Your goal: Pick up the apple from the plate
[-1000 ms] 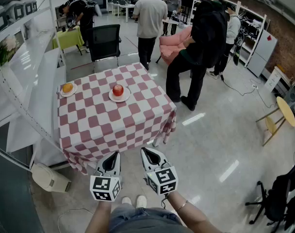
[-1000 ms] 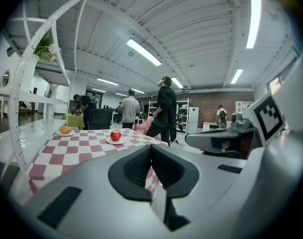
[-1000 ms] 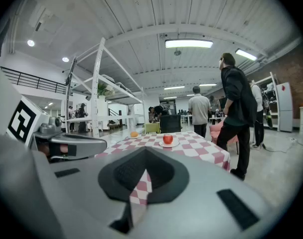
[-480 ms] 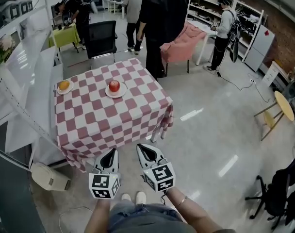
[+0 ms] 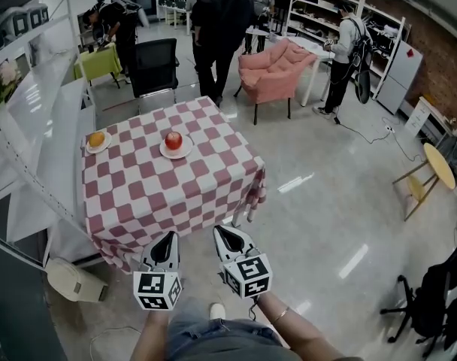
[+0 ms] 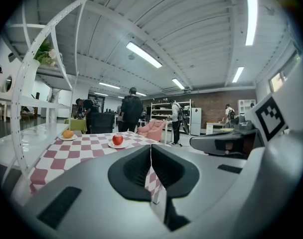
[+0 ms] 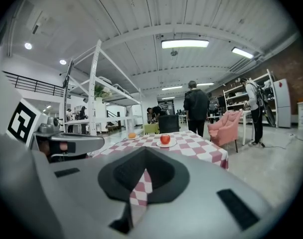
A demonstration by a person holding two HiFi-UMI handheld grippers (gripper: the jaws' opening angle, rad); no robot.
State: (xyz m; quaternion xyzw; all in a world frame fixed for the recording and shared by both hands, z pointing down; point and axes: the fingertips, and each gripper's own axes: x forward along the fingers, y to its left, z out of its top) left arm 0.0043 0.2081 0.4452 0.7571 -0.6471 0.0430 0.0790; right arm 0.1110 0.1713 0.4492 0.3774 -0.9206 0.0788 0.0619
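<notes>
A red apple sits on a small white plate on the far half of a table with a red and white checked cloth. Both grippers hover side by side before the table's near edge, well short of the apple. My left gripper is shut with nothing in it, its jaws meeting in a thin line. My right gripper also looks shut and empty. The apple shows small and far ahead in the left gripper view and the right gripper view.
An orange on its own plate lies at the table's far left corner. A white rack flanks the table's left side. Behind the table stand a black chair, a pink armchair and several people. A white case lies on the floor.
The person in black has walked from the table's right side to behind it. Both grippers and the apple have stayed put.
</notes>
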